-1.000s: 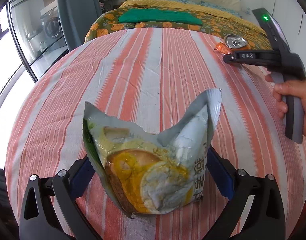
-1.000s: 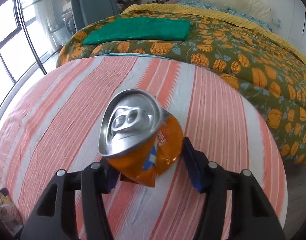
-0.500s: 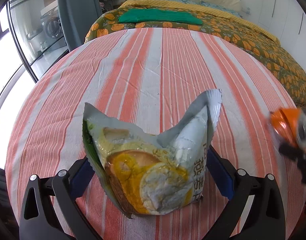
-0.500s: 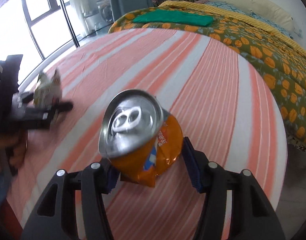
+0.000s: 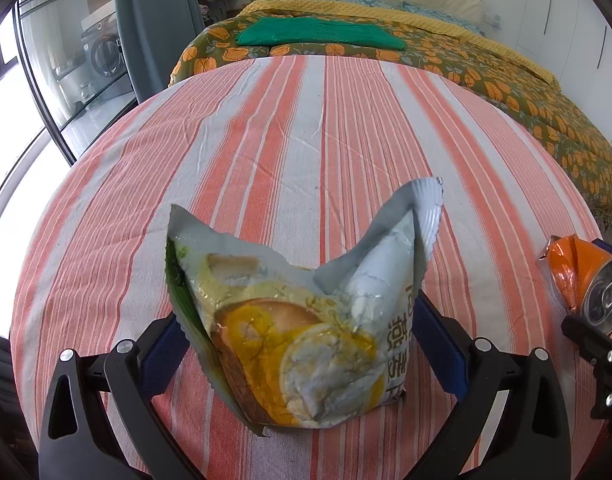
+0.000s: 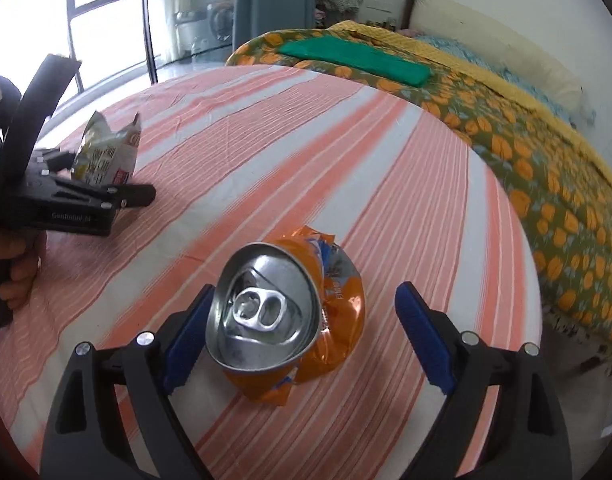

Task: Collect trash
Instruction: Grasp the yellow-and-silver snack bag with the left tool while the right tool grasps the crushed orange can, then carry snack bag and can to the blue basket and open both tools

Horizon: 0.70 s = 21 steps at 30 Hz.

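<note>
A crumpled snack bag (image 5: 289,328) with a yellow food picture stands between the blue pads of my left gripper (image 5: 297,312), which is shut on it. In the right wrist view this gripper (image 6: 105,176) and the bag (image 6: 105,152) are at the far left, with a hand on the handle. A crushed orange drink can (image 6: 265,312) lies on the striped cloth between the fingers of my right gripper (image 6: 306,294). Its jaws are opening: the right pad stands well off the can and the left pad is near its rim. The can (image 5: 582,276) also shows at the right edge of the left wrist view.
The round table (image 5: 306,120) wears an orange-and-white striped cloth. Behind it is a bed (image 5: 506,80) with an orange leaf cover and a folded green cloth (image 5: 318,34). Glass doors (image 5: 65,80) and a grey curtain (image 5: 153,20) stand at the left.
My right gripper brought the can from the far side of the table to the near right, beside the left gripper, and its jaws spread off the can. The left gripper and bag stayed still.
</note>
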### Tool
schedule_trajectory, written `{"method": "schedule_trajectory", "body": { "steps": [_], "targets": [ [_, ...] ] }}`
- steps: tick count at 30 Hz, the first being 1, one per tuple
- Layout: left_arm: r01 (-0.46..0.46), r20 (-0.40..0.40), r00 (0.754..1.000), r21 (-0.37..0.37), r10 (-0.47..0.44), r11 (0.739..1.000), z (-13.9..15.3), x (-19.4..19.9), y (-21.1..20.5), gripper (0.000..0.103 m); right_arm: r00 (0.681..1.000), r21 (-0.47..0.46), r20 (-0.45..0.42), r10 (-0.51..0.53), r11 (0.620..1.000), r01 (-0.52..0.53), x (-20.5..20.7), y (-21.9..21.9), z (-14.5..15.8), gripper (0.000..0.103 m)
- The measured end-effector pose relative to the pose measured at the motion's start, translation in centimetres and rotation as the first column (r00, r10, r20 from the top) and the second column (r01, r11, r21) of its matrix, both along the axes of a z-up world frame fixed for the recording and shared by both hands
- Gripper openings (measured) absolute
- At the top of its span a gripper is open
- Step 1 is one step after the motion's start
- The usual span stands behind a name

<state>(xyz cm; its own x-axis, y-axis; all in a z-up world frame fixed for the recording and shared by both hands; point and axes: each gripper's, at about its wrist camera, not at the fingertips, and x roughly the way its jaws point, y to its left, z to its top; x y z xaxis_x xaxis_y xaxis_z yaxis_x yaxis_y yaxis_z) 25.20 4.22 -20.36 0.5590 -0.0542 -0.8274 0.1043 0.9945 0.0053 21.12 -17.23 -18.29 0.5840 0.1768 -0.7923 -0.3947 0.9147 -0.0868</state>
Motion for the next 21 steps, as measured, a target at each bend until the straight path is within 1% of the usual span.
{"method": "schedule_trajectory", "body": {
  "steps": [1, 4, 7, 8, 9, 10, 11, 12, 13, 16, 17, 19, 21],
  "targets": [
    [0.000, 0.000, 1.000, 0.000, 0.000, 1.000, 0.0, 0.0, 0.0, 0.099, 1.000, -0.013, -0.006, 0.008, 1.000, -0.008, 0.0, 0.2, -0.1, 0.081],
    [0.000, 0.000, 1.000, 0.000, 0.000, 1.000, 0.0, 0.0, 0.0, 0.099, 0.999, -0.034, -0.033, 0.004, 0.999, -0.005, 0.5, 0.6, -0.6, 0.077],
    [0.000, 0.001, 1.000, -0.003, 0.000, 1.000, 0.0, 0.0, 0.0, 0.098, 0.999, -0.001, -0.037, -0.028, 1.000, 0.028, 0.8, 0.1, -0.1, 0.076],
    [-0.001, 0.003, 1.000, -0.005, 0.001, 1.000, 0.1, 0.0, 0.0, 0.097, 0.998, 0.028, -0.038, -0.040, 0.999, 0.042, 0.8, -0.3, 0.3, 0.076],
    [0.000, 0.010, 1.000, -0.006, 0.000, 1.000, 0.1, 0.0, 0.0, 0.092, 0.998, 0.059, -0.043, -0.049, 0.997, 0.052, 0.8, -0.8, 0.8, 0.076],
    [0.006, 0.019, 1.000, -0.008, -0.006, 1.000, 0.3, -0.1, 0.0, 0.084, 0.997, 0.075, -0.048, -0.055, 0.995, 0.058, 0.8, -1.0, 1.0, 0.076],
    [0.013, 0.028, 1.000, -0.009, -0.013, 1.000, 0.4, -0.2, -0.2, 0.080, 0.996, 0.103, -0.057, -0.064, 0.992, 0.069, 0.7, -1.5, 1.5, 0.076],
    [0.021, 0.034, 0.999, -0.010, -0.021, 1.000, 0.5, -0.2, -0.3, 0.068, 0.995, 0.131, -0.064, -0.075, 0.988, 0.083, 0.5, -2.0, 1.9, 0.077],
    [0.032, 0.043, 0.999, -0.013, -0.032, 0.999, 0.6, -0.3, -0.4, 0.053, 0.994, 0.150, -0.069, -0.081, 0.984, 0.091, 0.4, -2.4, 2.2, 0.077],
    [0.060, 0.051, 0.997, -0.037, -0.058, 0.997, 0.8, -0.5, -0.7, 0.047, 0.991, 0.226, -0.085, -0.101, 0.967, 0.118, -0.3, -4.1, 3.4, 0.077],
    [0.076, 0.052, 0.996, -0.056, -0.073, 0.996, 0.9, -0.7, -0.9, 0.046, 0.990, 0.245, -0.089, -0.106, 0.961, 0.125, -0.6, -4.5, 3.7, 0.077],
    [0.114, 0.045, 0.993, -0.122, -0.110, 0.986, 1.3, -1.4, -1.3, 0.044, 0.989, 0.291, -0.095, -0.117, 0.946, 0.140, -1.4, -5.8, 4.5, 0.077],
    [0.166, 0.042, 0.986, -0.157, -0.161, 0.974, 2.0, -2.7, -2.6, 0.043, 0.985, 0.338, -0.100, -0.138, 0.927, 0.164, -2.6, -7.7, 5.4, 0.077]
  ]
}}
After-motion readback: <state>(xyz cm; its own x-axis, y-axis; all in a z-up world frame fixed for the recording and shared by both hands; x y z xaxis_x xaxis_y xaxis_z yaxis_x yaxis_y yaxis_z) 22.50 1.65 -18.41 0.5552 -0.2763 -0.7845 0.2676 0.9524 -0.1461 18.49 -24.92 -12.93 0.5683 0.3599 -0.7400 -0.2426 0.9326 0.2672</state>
